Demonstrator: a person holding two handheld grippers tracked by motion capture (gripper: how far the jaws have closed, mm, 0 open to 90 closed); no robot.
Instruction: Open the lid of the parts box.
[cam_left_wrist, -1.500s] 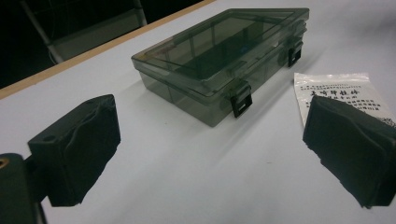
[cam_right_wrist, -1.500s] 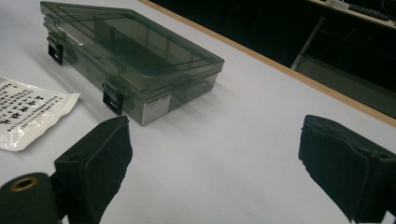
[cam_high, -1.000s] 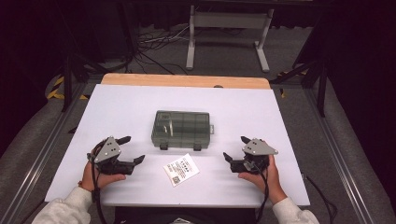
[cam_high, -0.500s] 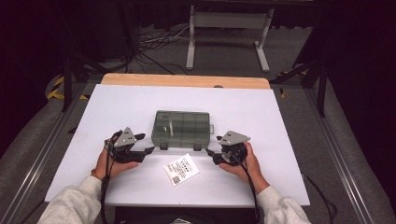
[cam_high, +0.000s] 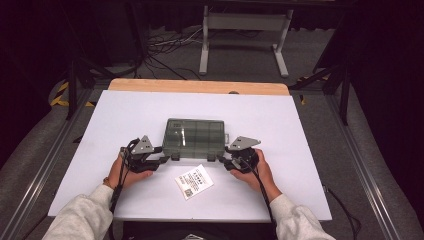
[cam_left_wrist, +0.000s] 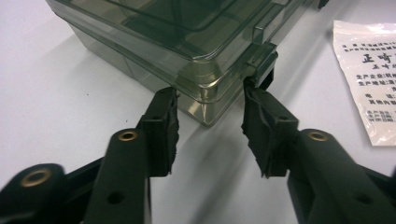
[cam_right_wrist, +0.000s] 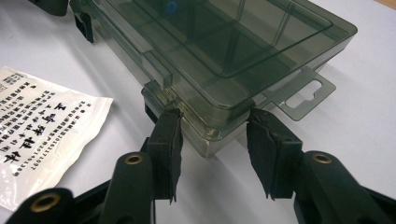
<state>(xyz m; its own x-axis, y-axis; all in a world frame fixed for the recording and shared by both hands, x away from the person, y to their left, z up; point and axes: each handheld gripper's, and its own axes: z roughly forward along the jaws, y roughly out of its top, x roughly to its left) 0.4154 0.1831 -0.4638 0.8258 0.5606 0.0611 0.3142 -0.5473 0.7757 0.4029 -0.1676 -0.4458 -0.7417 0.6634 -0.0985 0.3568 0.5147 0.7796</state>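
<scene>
Both my hands have slid inward from the table's sides, jaws closing as they came. My left gripper (cam_left_wrist: 210, 135) and right gripper (cam_right_wrist: 212, 151) each straddle a near corner of the smoky transparent plastic compartment box (cam_high: 194, 137), pads unclenched, mid-table.

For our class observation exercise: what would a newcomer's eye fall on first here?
A smoky clear compartment box at the middle of the white table, lid shut. The left tongs and right tongs each straddle a near corner of it. A printed white packet lies just in front.
</scene>
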